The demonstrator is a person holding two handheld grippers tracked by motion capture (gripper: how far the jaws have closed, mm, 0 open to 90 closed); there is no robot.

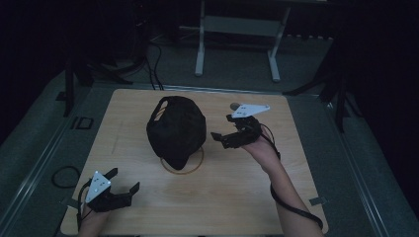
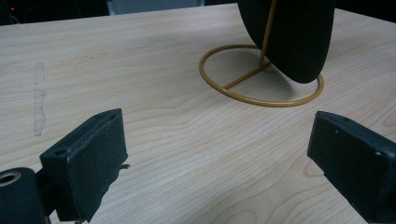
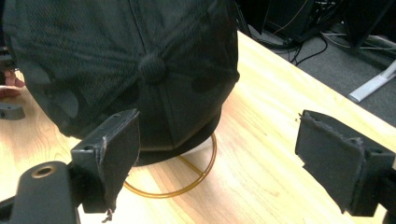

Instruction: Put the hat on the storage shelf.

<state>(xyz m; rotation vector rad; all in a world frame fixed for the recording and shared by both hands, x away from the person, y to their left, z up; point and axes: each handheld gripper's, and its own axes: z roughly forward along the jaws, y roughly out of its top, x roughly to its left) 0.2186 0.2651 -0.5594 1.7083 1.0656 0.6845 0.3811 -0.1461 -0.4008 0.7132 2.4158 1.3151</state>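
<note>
A black cap (image 1: 176,129) hangs on a thin gold wire stand (image 1: 193,166) at the middle of the wooden table (image 1: 148,212). My right gripper (image 1: 221,139) hovers just right of the cap, open, jaws pointing at it. In the right gripper view the cap (image 3: 135,70) with its top button looms close ahead, the stand's ring (image 3: 196,182) beneath it, and nothing lies between the jaws. My left gripper (image 1: 123,180) rests open near the front left corner. In the left gripper view the cap's brim (image 2: 294,37) and the stand (image 2: 261,88) lie ahead.
A white desk frame (image 1: 237,39) and cables (image 1: 153,64) stand on the grey floor beyond the table. A black cable loop (image 1: 64,176) lies off the left edge. Bare wood spans the table's front and right parts.
</note>
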